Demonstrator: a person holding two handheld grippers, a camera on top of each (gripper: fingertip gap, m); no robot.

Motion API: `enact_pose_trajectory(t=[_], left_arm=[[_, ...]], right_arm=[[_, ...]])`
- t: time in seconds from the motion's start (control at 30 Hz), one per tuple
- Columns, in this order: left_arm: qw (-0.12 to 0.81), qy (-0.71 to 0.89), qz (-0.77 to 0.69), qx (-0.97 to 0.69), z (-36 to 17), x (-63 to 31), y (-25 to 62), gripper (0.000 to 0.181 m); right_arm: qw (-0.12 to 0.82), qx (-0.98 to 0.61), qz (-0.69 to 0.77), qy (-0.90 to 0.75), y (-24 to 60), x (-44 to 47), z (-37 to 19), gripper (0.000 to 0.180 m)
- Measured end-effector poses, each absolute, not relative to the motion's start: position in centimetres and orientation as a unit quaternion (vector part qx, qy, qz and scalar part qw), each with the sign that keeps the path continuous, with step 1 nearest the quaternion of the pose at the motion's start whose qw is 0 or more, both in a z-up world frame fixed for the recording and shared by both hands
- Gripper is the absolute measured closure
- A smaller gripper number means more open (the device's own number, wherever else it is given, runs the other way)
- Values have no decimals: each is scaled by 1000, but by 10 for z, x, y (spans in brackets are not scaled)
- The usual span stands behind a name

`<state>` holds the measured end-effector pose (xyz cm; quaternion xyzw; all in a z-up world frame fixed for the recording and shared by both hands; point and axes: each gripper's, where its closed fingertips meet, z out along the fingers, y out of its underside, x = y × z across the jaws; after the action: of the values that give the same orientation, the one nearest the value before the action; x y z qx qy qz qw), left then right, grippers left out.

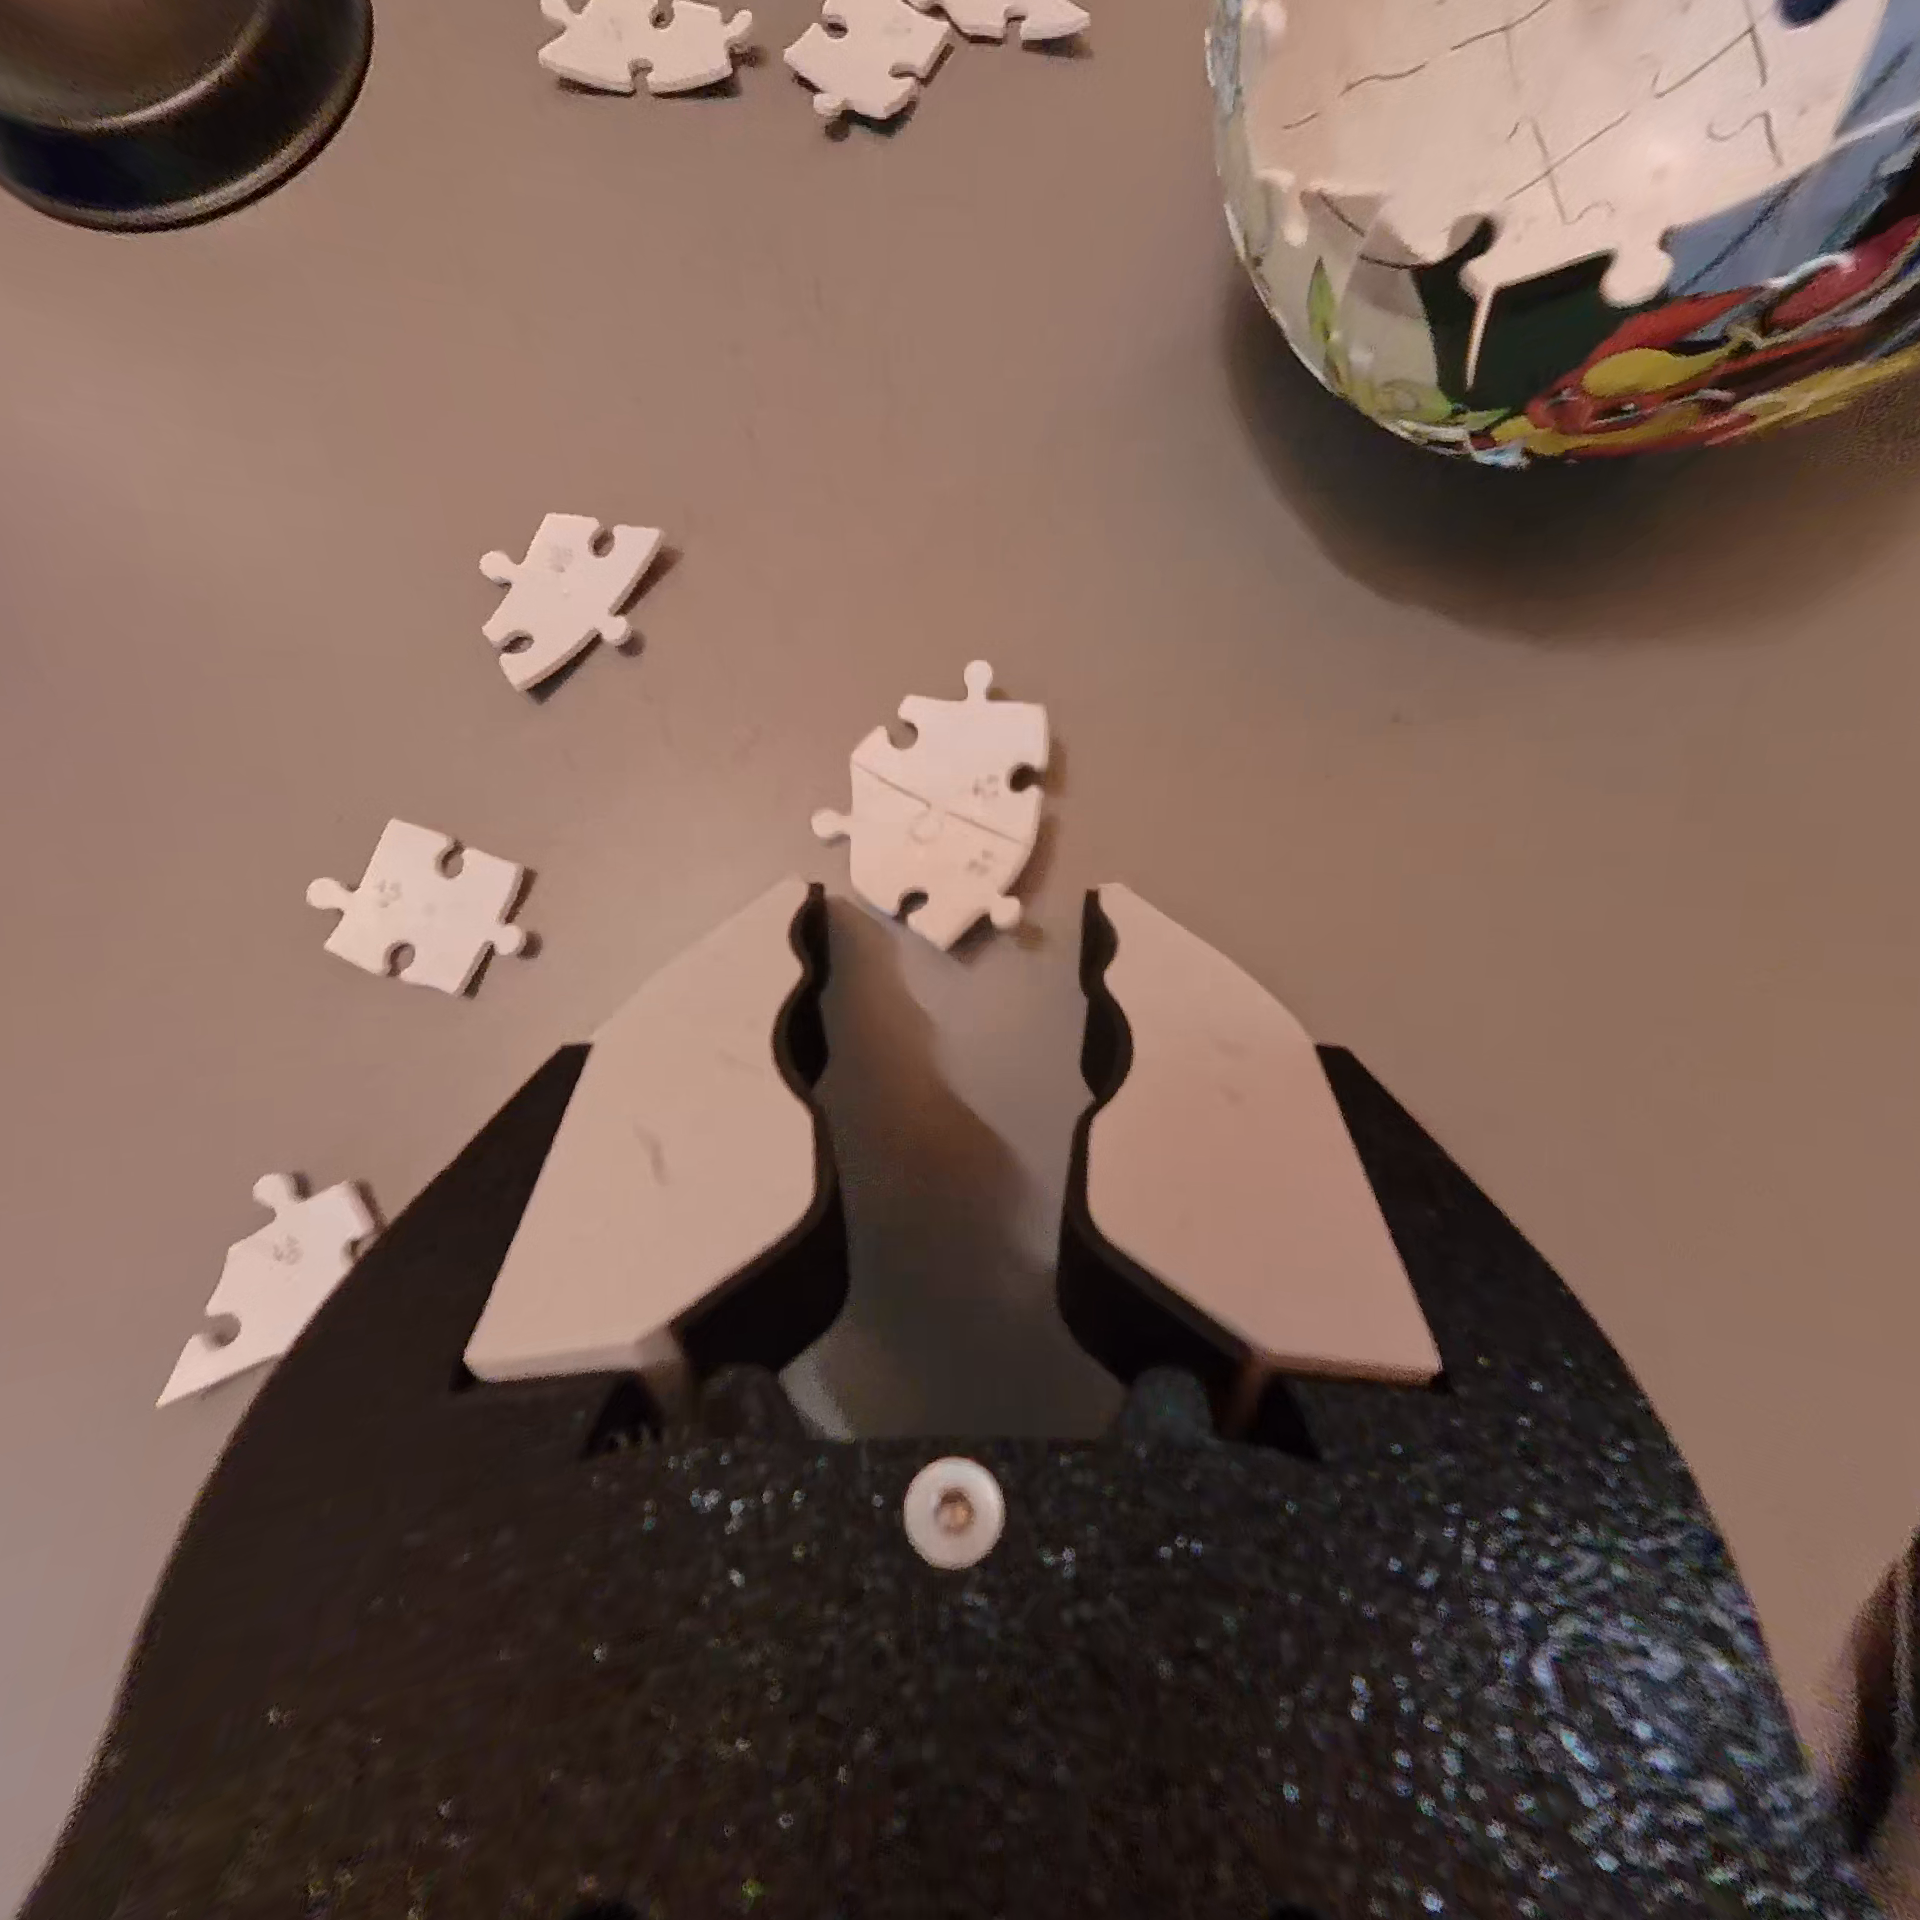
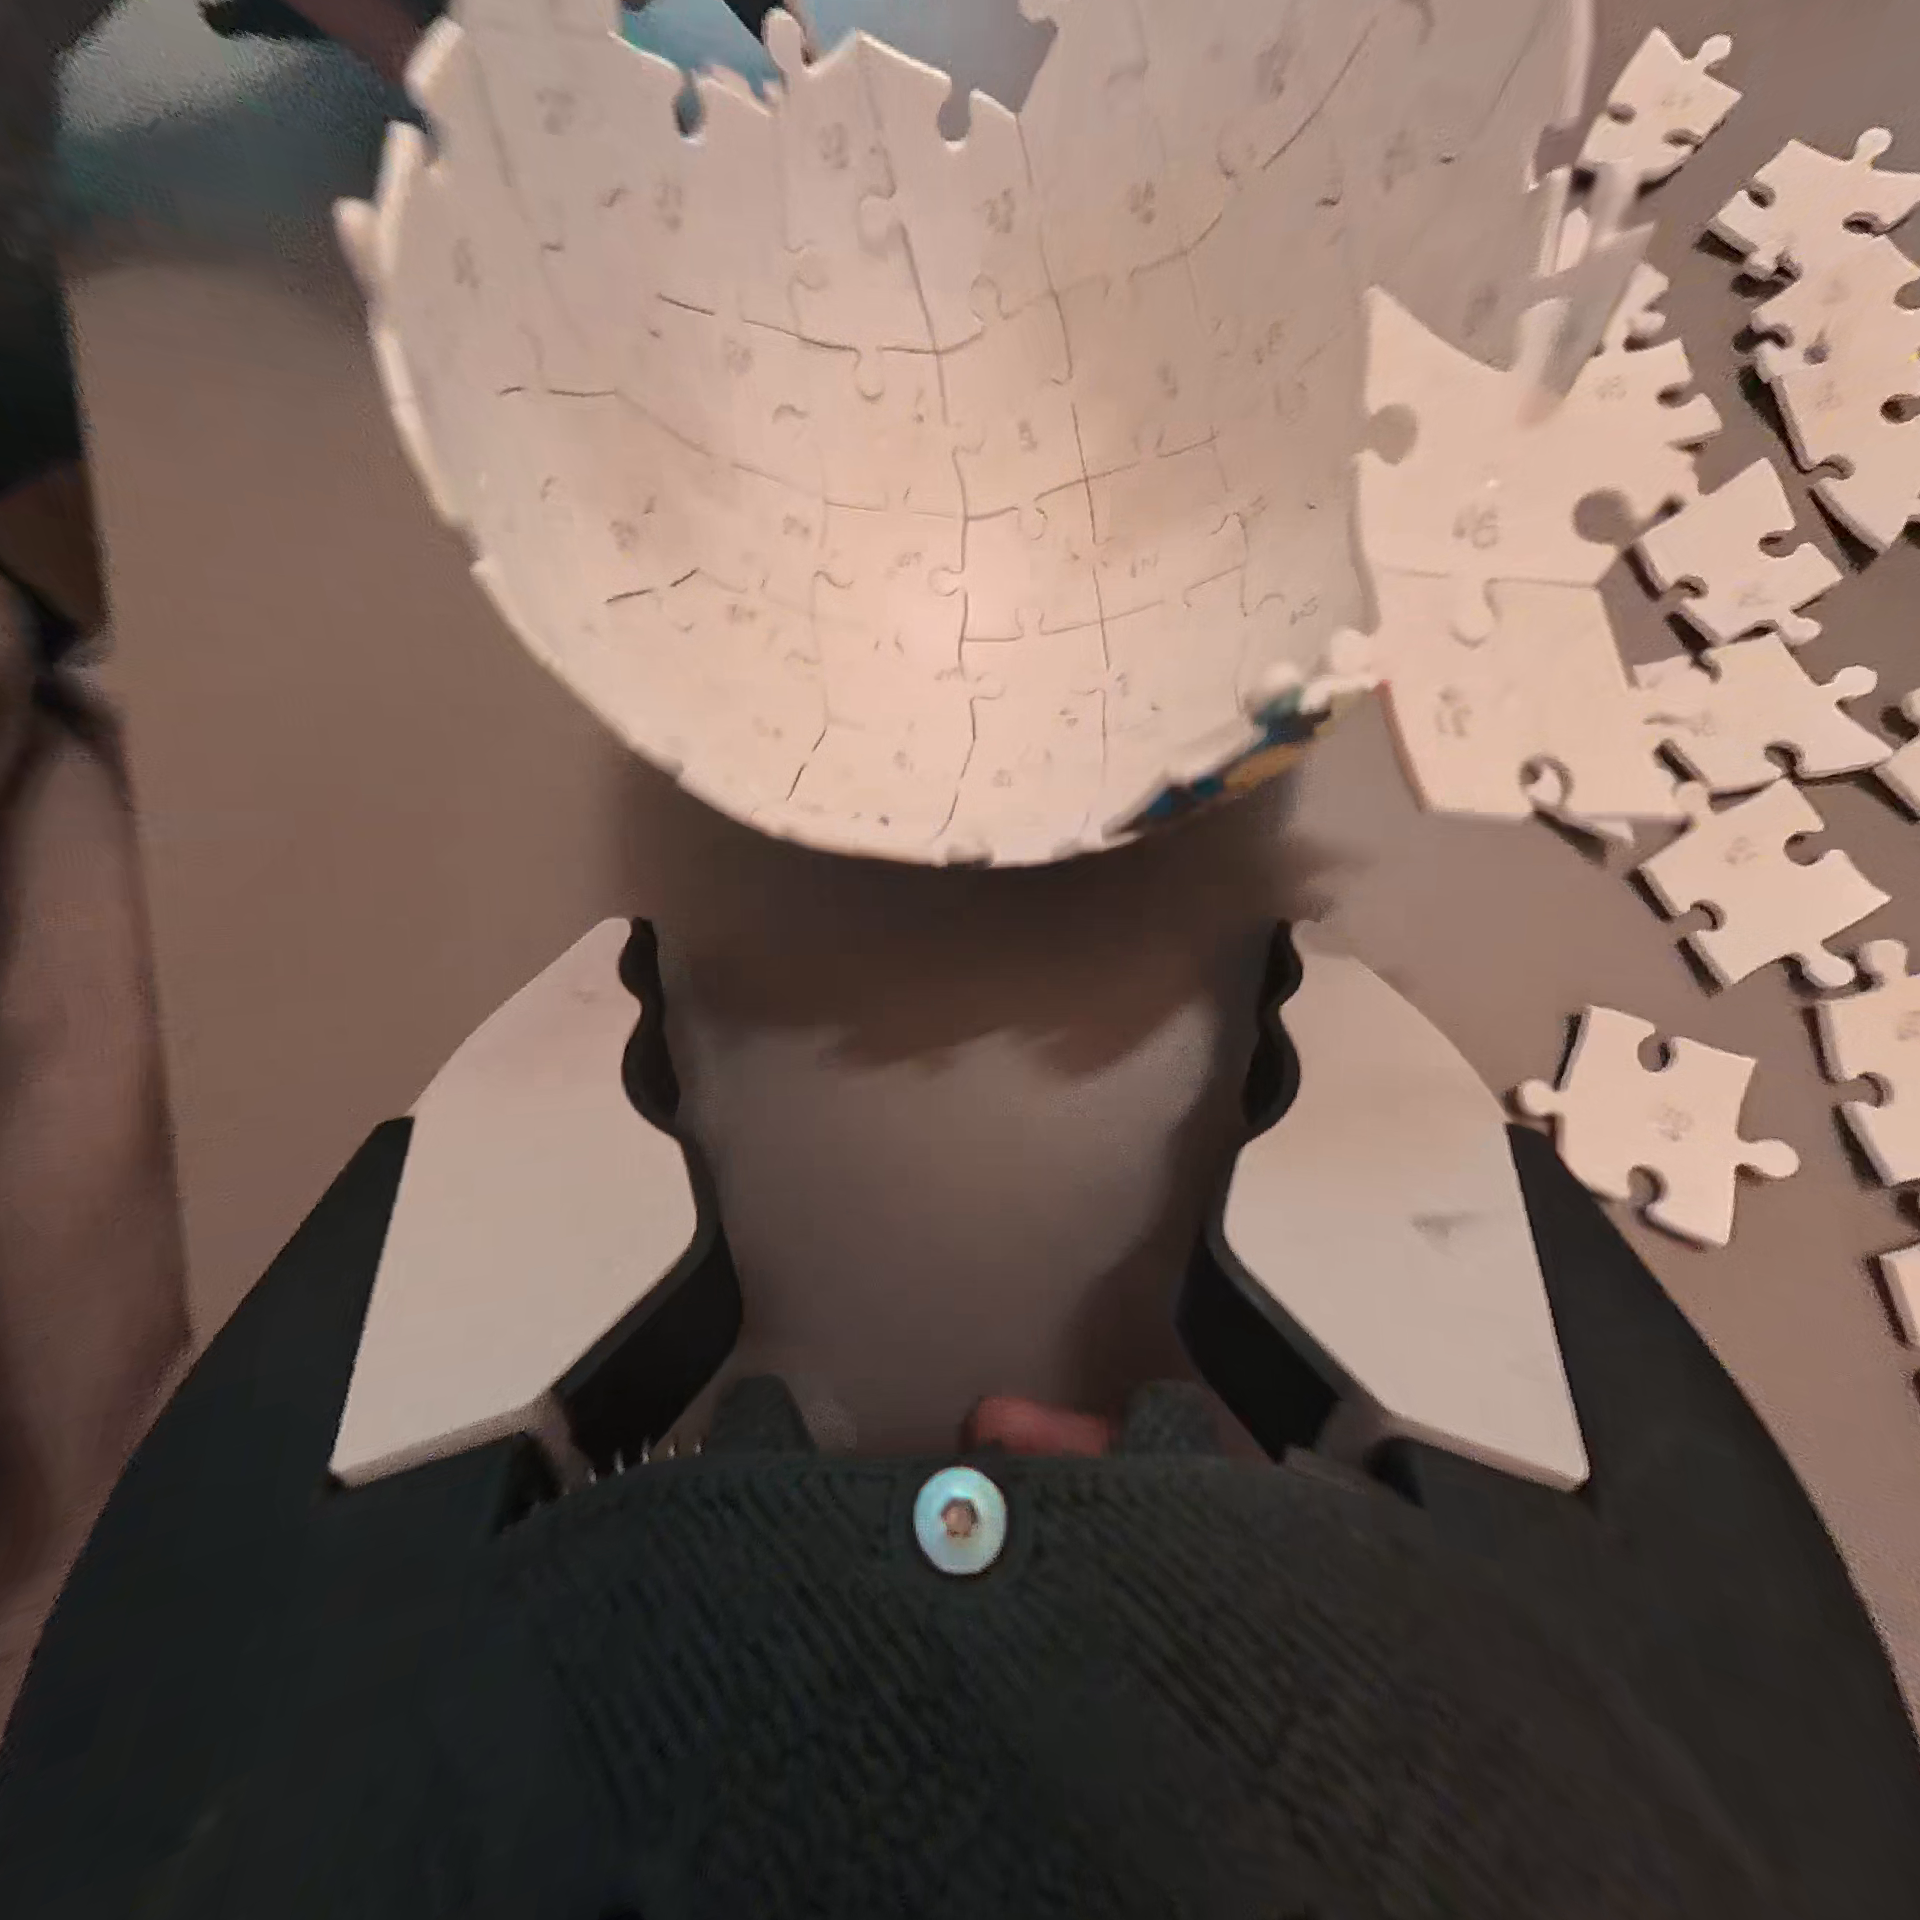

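Observation:
A half-built curved puzzle shell (image 2: 883, 499) lies on the grey table, white inside, coloured print outside; it also shows in the left wrist view (image 1: 1579, 208) at the top right. My left gripper (image 1: 954, 904) is open and empty, its tips just short of a joined pair of white puzzle pieces (image 1: 951, 810). My right gripper (image 2: 961, 940) is open wide and empty, just below the shell's near rim. A joined group of pieces (image 2: 1496, 582) leans at the shell's right side.
Loose white pieces lie left of my left gripper (image 1: 421, 904), (image 1: 571, 592), (image 1: 275, 1278) and at the top (image 1: 644, 42). A dark round container (image 1: 177, 94) stands at the top left. Several loose pieces (image 2: 1766, 894) spread right of the shell. The left gripper's tips are roughly 20 cm from the right gripper's.

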<state>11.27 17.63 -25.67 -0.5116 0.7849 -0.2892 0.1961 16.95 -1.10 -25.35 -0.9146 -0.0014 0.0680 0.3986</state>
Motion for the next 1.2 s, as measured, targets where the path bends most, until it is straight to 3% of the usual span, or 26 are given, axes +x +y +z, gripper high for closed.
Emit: enact_pose_trajectory(t=[0.13, 0.3, 0.47, 0.67, 0.9, 1.2], left_arm=[[174, 784, -316, -506, -230, 104, 176, 113], [199, 811, -351, -424, -159, 142, 162, 116], [57, 894, -343, -283, -112, 201, 95, 123], [-151, 940, -244, -185, -139, 236, 37, 124], [-313, 930, -123, -149, -188, 244, 26, 131], [-420, 897, -97, -100, -193, 233, 16, 147]], right_arm=[[454, -883, 110, 56, -19, 185, -235, 76], [501, -841, 181, 100, -15, 193, -219, 86], [537, -796, 254, 121, -7, 199, -204, 99], [597, -701, 352, 168, -1, 208, -181, 107], [610, -673, 383, 168, -4, 208, -174, 115], [619, -654, 395, 181, -5, 213, -172, 125]])
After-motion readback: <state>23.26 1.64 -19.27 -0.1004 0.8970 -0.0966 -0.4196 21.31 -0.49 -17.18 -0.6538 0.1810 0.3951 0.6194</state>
